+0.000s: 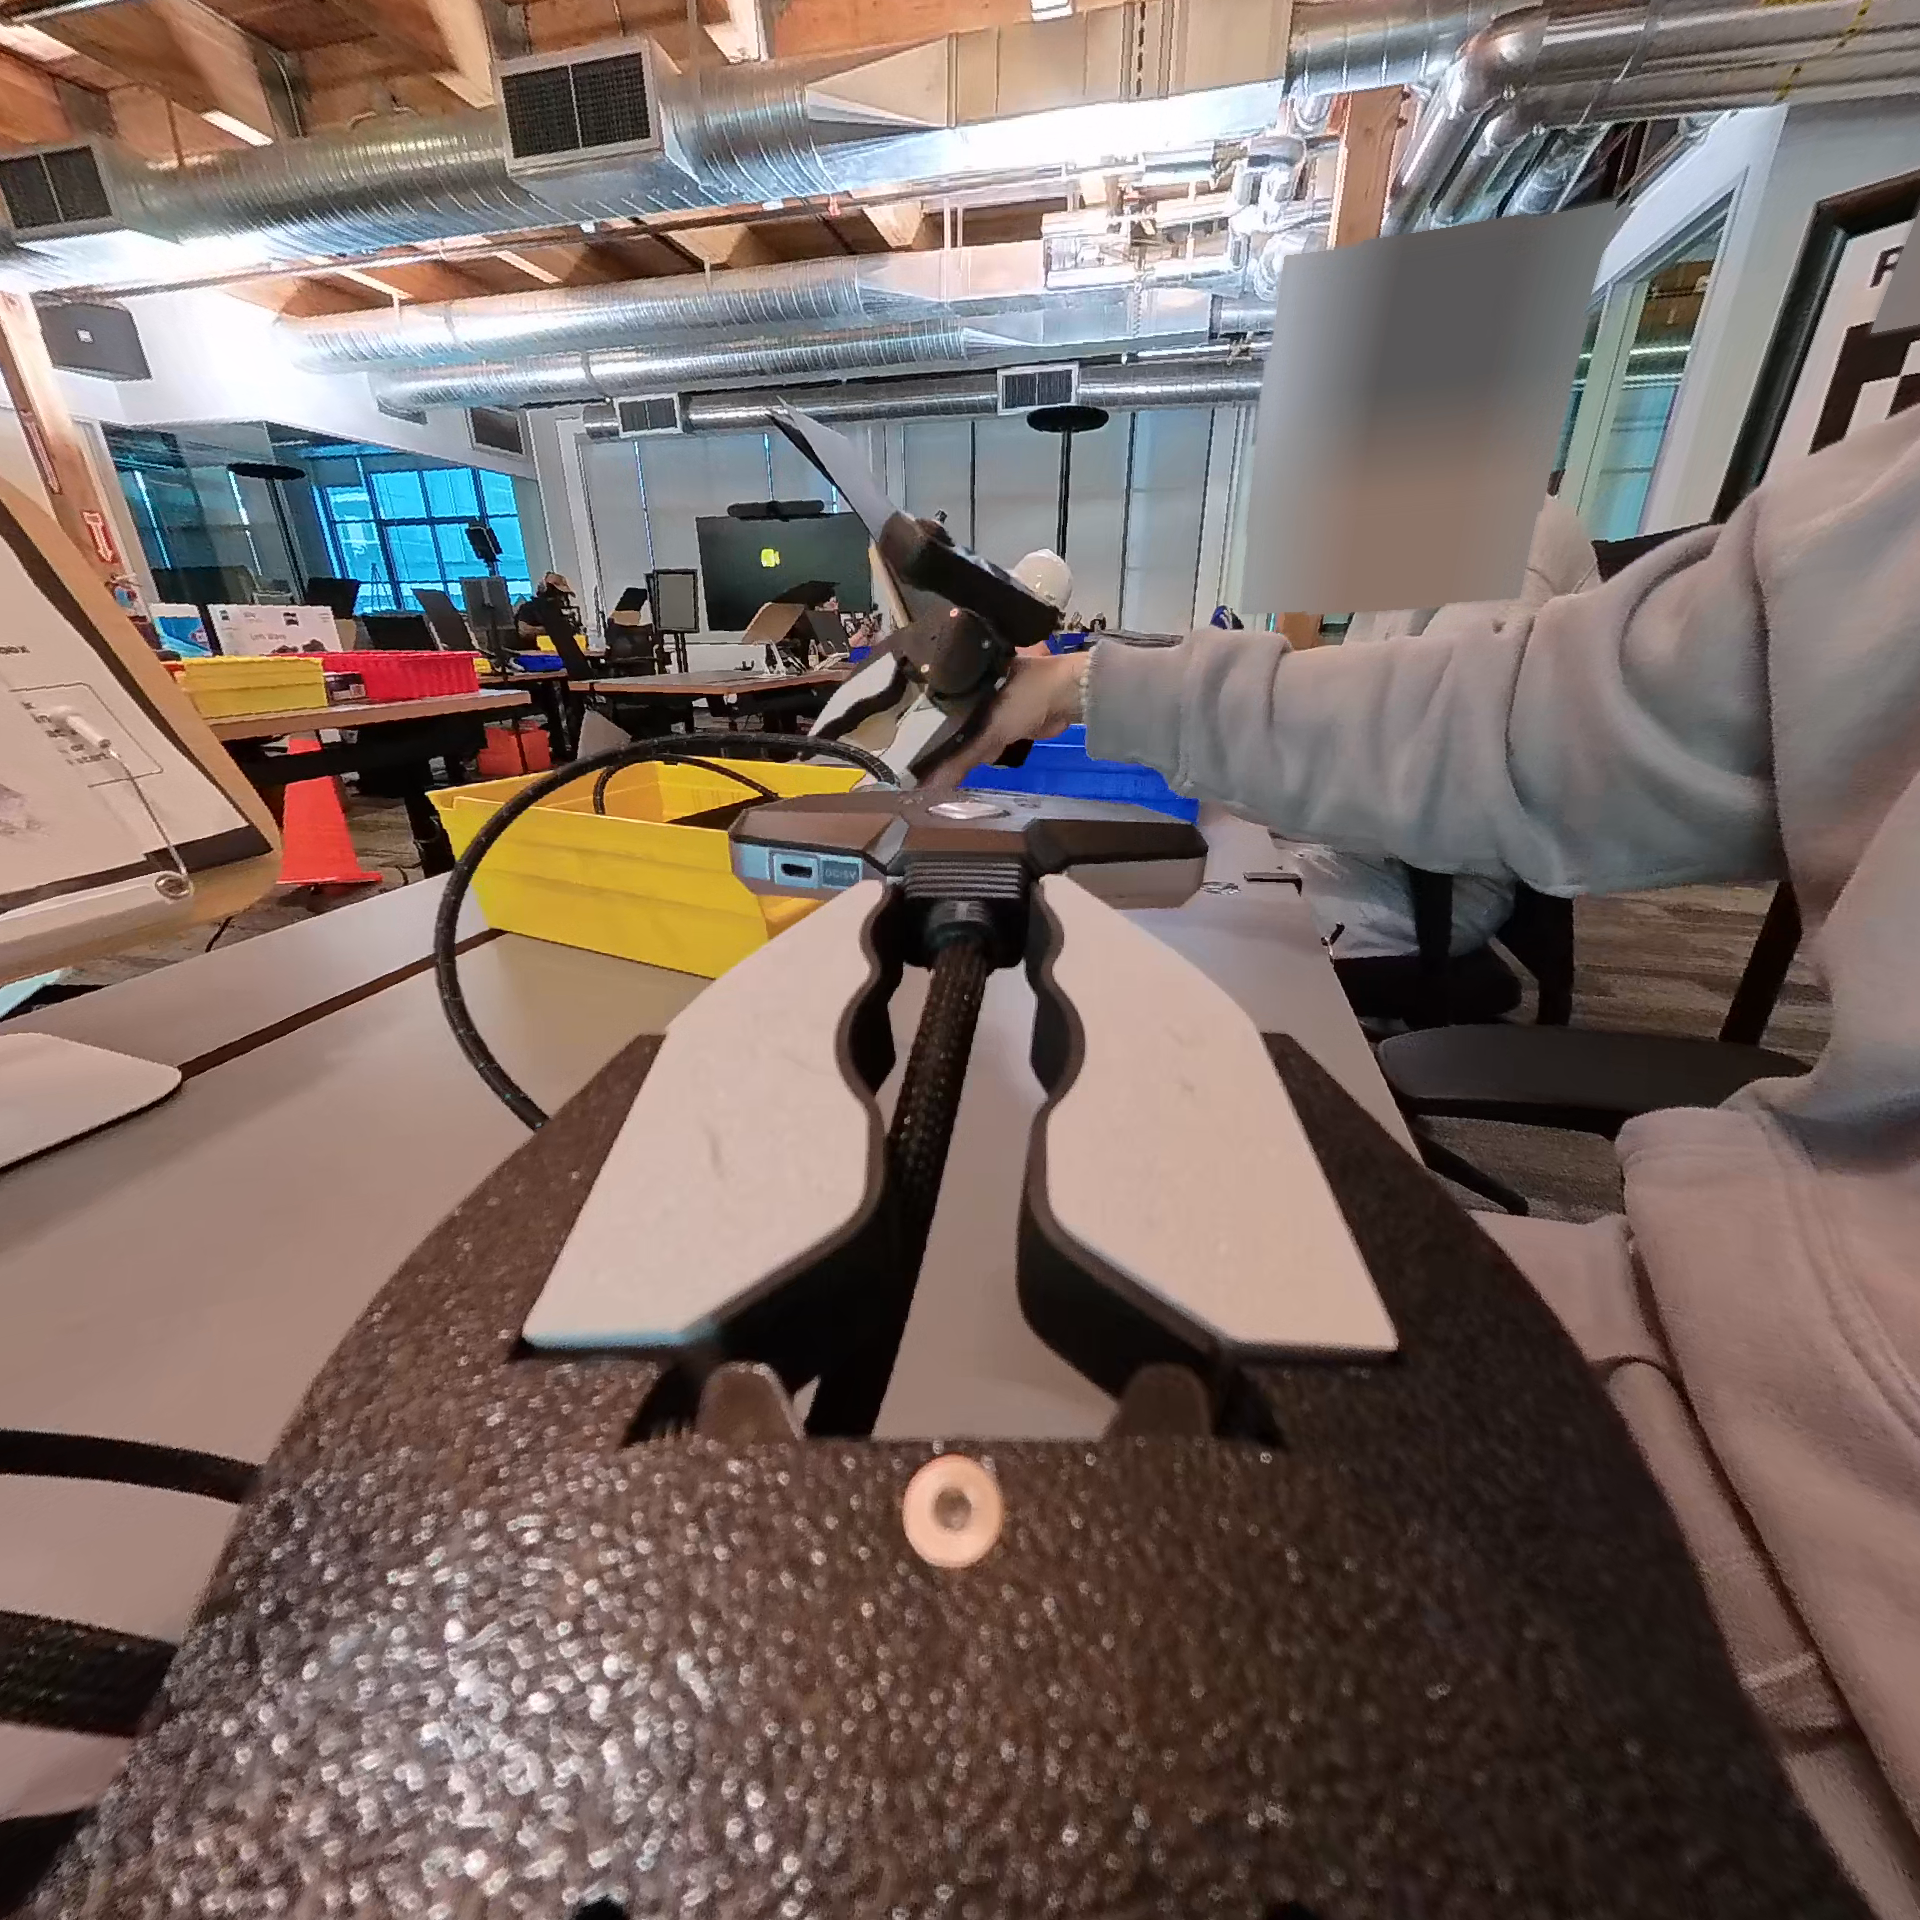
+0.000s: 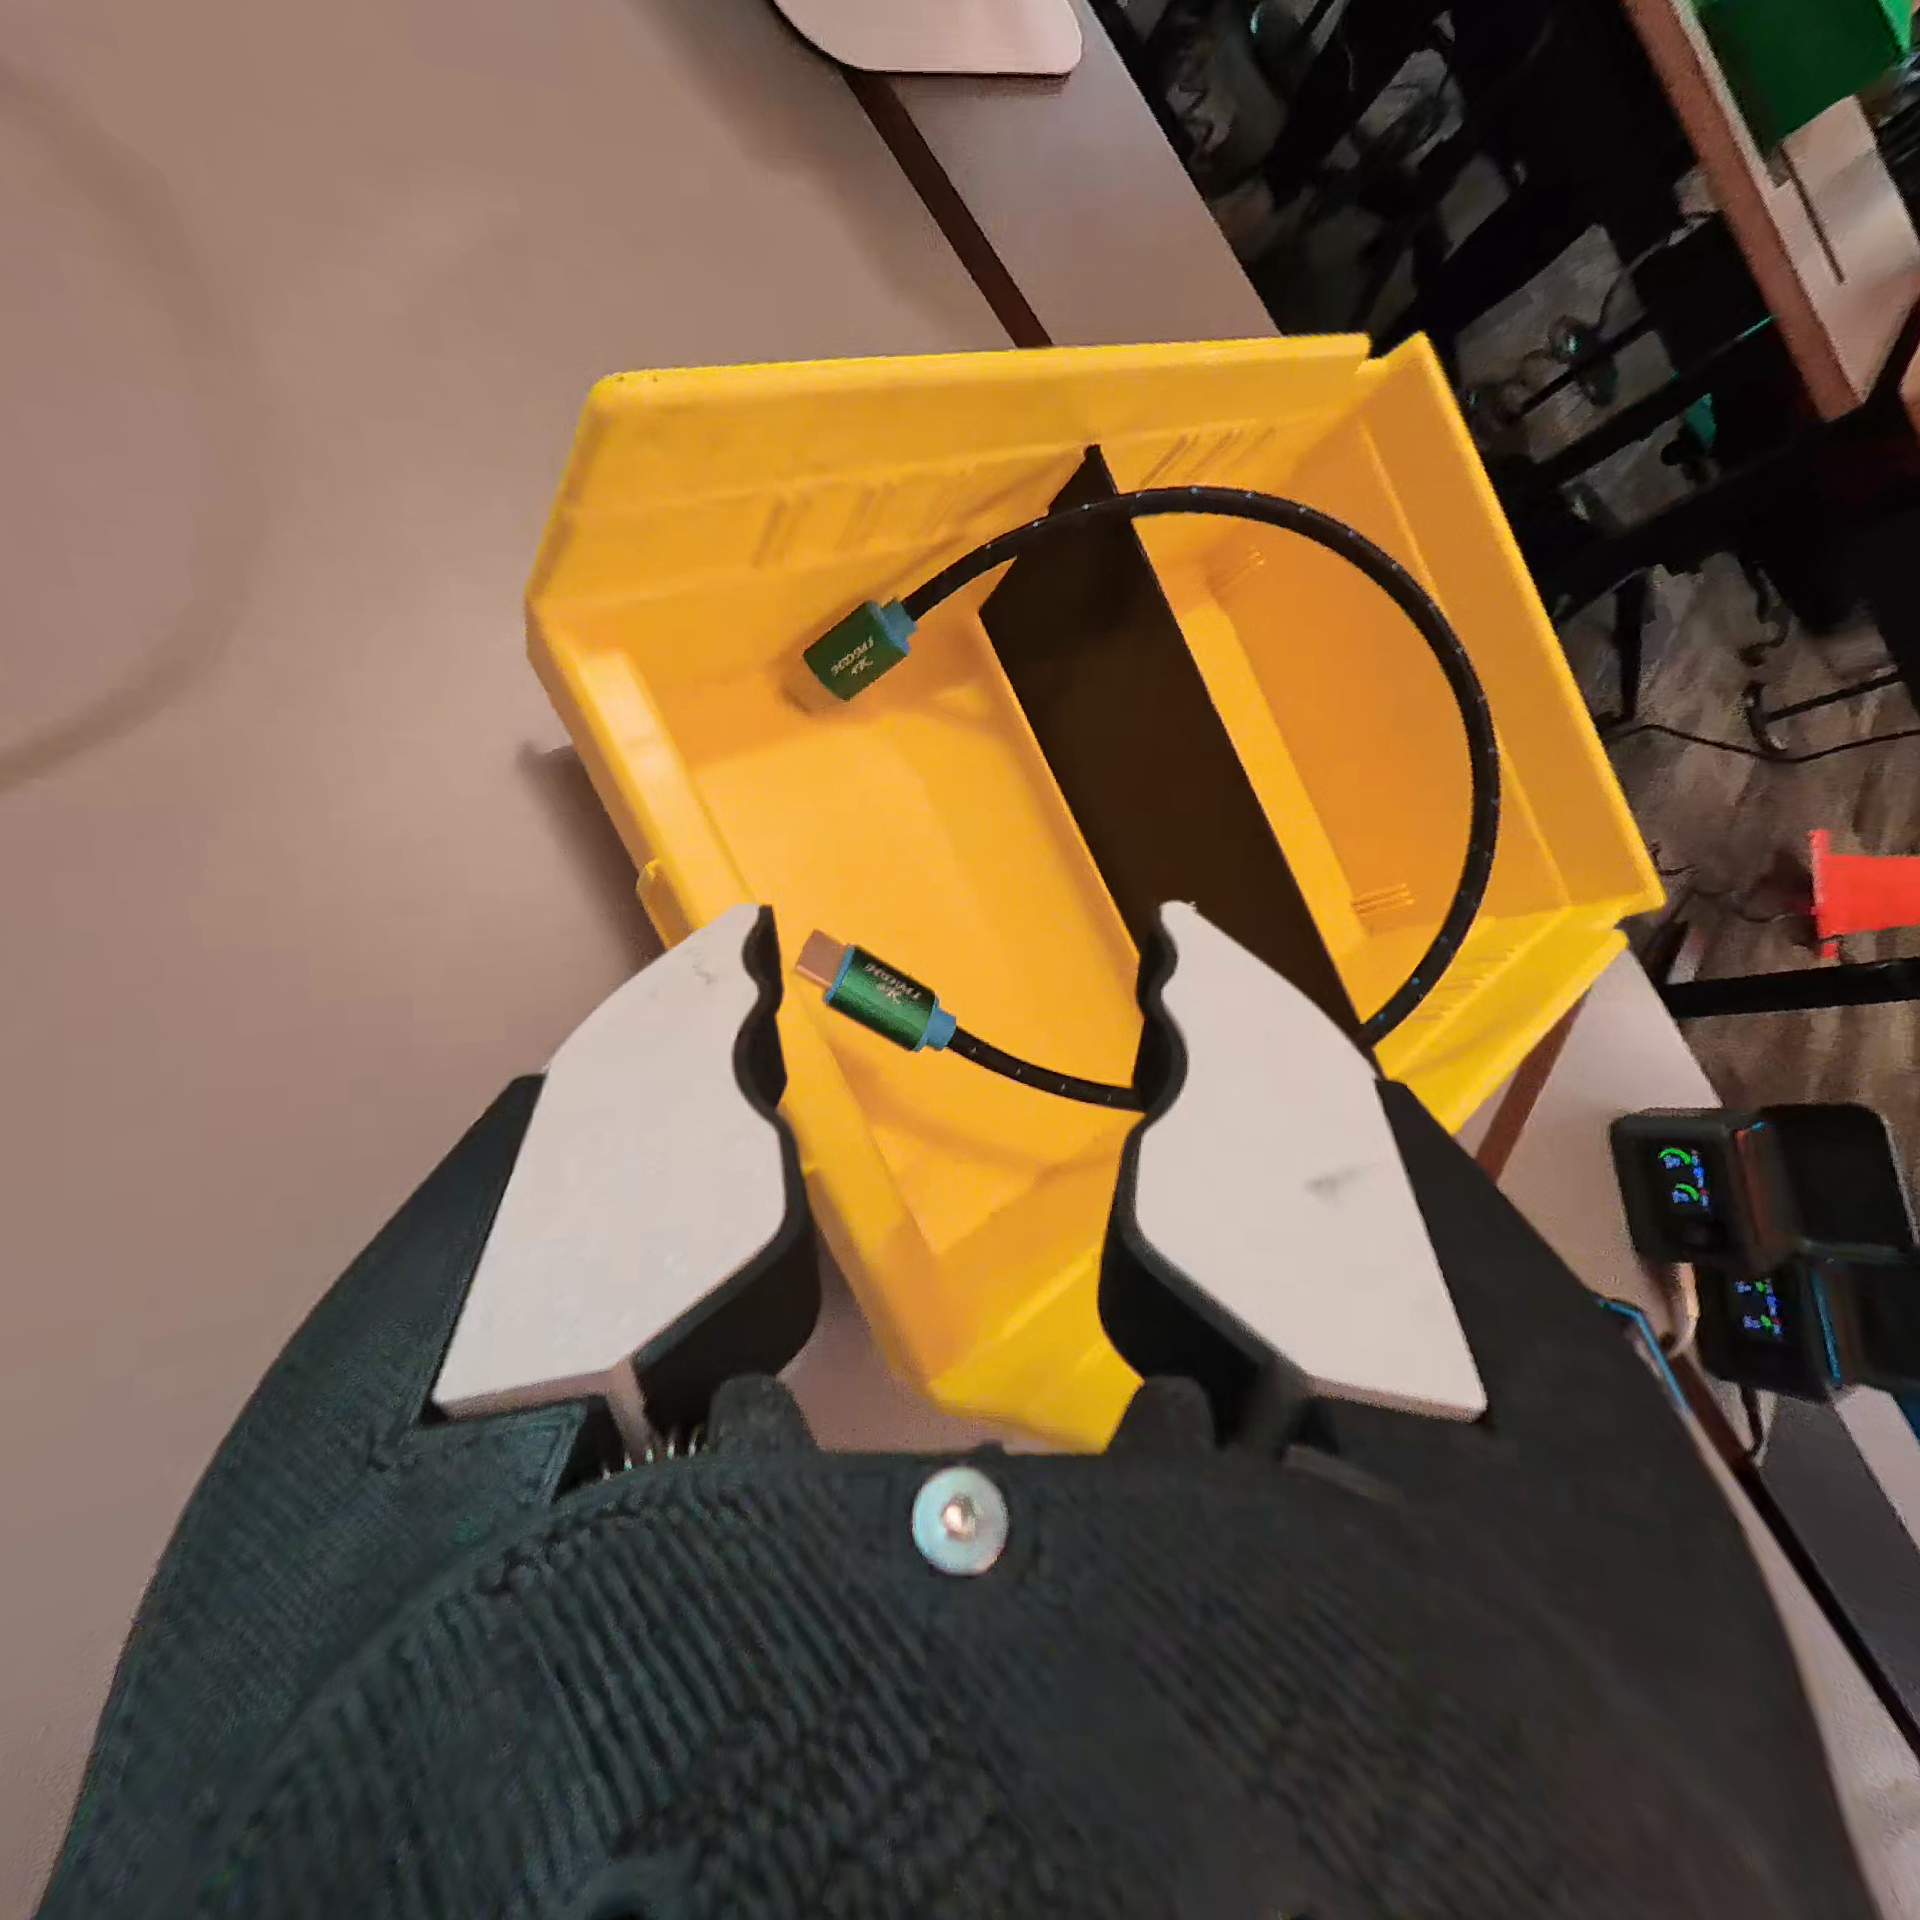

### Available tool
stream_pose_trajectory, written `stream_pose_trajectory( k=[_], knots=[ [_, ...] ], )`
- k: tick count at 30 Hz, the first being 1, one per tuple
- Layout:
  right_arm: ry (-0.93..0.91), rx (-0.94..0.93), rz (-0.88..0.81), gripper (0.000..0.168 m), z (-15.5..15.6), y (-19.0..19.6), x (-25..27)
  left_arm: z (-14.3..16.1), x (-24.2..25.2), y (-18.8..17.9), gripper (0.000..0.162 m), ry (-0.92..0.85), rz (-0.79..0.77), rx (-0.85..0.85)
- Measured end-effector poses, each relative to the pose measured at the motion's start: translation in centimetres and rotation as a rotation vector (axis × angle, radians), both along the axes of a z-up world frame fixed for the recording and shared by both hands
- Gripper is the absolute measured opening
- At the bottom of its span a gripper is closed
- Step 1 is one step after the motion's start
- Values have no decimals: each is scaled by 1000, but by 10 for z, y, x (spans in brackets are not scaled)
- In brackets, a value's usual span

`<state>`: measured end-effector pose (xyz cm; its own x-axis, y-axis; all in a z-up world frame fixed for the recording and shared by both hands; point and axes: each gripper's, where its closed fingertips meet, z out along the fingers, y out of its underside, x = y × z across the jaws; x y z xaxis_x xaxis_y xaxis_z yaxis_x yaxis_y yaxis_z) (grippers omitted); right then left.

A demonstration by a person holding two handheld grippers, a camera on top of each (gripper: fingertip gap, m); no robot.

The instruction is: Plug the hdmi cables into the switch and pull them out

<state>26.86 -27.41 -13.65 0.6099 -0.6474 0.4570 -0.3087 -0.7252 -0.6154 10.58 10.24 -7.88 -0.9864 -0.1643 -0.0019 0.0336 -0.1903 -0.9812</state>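
Observation:
In the left wrist view my left gripper [image 1: 961, 914] is shut on the ribbed collar where a black braided cable [image 1: 457, 935] leaves the grey-black switch [image 1: 966, 842], and holds the switch level above the table. That cable runs back between the fingers and loops out to the left. My right gripper [image 2: 966, 935] is open and empty, pointing down into the yellow bin [image 2: 727, 447]. An HDMI cable [image 2: 1475, 727] lies curled in the bin, with one green plug [image 2: 878, 987] just under the fingertips and the other [image 2: 857, 649] farther in. The right gripper also shows in the left wrist view [image 1: 914, 665], beyond the switch.
A black divider [image 2: 1143, 727] splits the bin, which stands at the table's far edge [image 1: 623, 873]. A blue bin [image 1: 1081, 779] sits behind the switch. A paper stand [image 1: 104, 779] and a white pad [image 1: 62, 1091] are on the left. Two small black screen devices [image 2: 1756, 1195] and a chair [image 1: 1558, 1060] are on the right.

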Motion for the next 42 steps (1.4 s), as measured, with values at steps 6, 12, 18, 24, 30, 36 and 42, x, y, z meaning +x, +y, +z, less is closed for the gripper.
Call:
stream_pose_trajectory(
  k=[6, 12, 18, 24, 30, 36, 42],
  knots=[
    [26, 175, 278, 68, 31, 87, -56, -2, -2, -3, 22, -7, -12, 16],
    [51, 261, 760, 59, 73, 236, -151, -8, -14, -14, 22, -67, -56, 78],
    [179, 321, 825, 45, 61, 288, -167, -6, -30, -26, 22, -136, -101, 109],
    [208, 288, 816, 33, 53, 289, -166, -4, -35, -25, 22, -144, -121, 94],
    [249, 257, 832, 20, 48, 288, -171, -3, -36, -28, 22, -153, -128, 90],
    [256, 288, 836, 20, 49, 292, -173, -3, -38, -28, 22, -159, -131, 90],
    [278, 221, 845, 20, 43, 292, -174, -6, -39, -30, 22, -169, -134, 115]
  ],
)
